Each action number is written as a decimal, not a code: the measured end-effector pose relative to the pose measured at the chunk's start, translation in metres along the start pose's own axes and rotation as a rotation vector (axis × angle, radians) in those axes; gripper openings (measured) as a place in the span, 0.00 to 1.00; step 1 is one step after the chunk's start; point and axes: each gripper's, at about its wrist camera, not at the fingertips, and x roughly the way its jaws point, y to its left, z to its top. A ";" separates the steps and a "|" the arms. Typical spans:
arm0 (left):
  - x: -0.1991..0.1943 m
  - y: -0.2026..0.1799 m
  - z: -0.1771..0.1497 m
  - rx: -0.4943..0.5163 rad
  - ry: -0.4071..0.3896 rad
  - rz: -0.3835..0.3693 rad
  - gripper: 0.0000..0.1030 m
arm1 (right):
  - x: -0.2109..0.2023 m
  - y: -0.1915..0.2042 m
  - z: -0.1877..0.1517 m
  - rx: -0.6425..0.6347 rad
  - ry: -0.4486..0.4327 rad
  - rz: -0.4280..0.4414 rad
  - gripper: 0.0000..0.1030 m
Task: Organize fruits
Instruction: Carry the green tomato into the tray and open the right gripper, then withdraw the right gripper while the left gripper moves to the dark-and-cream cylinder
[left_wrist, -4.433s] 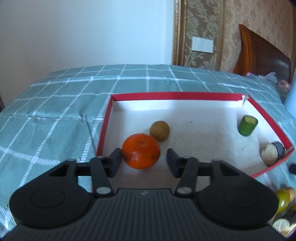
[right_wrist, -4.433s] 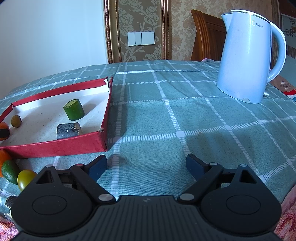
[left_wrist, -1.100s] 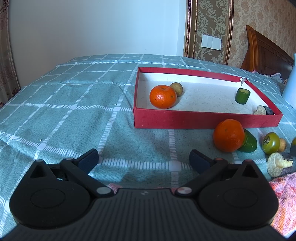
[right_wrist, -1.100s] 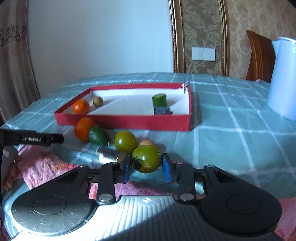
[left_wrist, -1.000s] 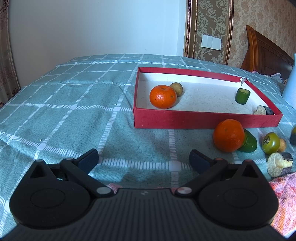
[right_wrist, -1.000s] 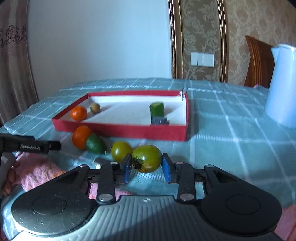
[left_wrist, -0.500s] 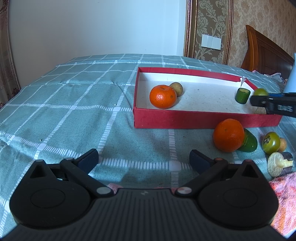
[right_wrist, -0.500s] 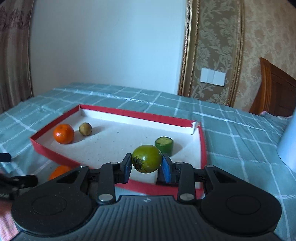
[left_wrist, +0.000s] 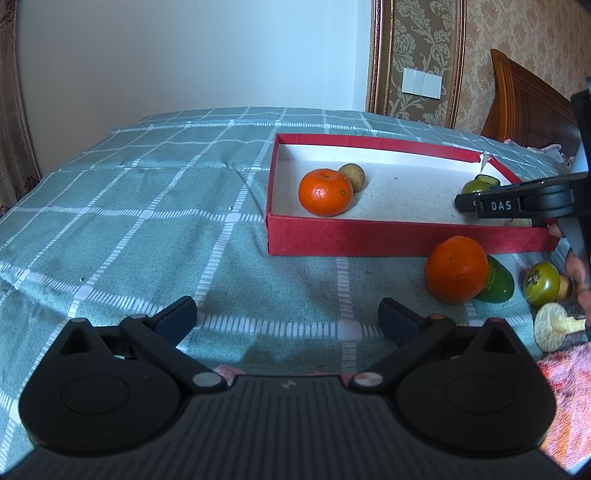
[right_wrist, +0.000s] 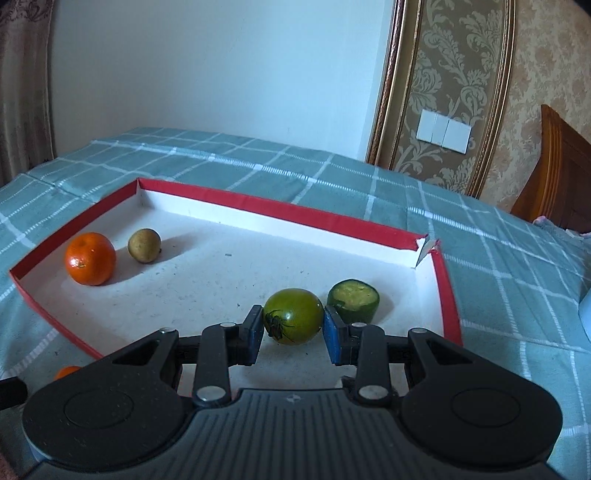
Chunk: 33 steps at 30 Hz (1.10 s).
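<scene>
The right tool (right_wrist: 293, 334) grips the green tomato (right_wrist: 292, 315) over the red tray (right_wrist: 446, 295), just beside the cut green piece (right_wrist: 354, 300), so it should be lowered onto bare floor before release, while the left tool (left_wrist: 287, 317) hangs open, empty.

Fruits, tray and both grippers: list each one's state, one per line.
Right gripper: shut on the green tomato, over the tray.
Left gripper: open, empty.
Red tray: open-topped, partly filled.
Orange in tray: resting beside the brown fruit.
Orange outside: on the cloth.
</scene>
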 end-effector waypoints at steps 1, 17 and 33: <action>0.000 0.000 0.000 0.000 0.000 0.000 1.00 | 0.001 0.000 0.000 0.004 0.007 0.002 0.33; 0.000 0.000 0.000 0.002 0.000 0.001 1.00 | 0.001 -0.003 -0.001 0.015 0.021 0.027 0.46; 0.000 0.000 0.000 0.002 0.000 0.001 1.00 | -0.061 0.003 -0.022 -0.010 -0.104 -0.012 0.68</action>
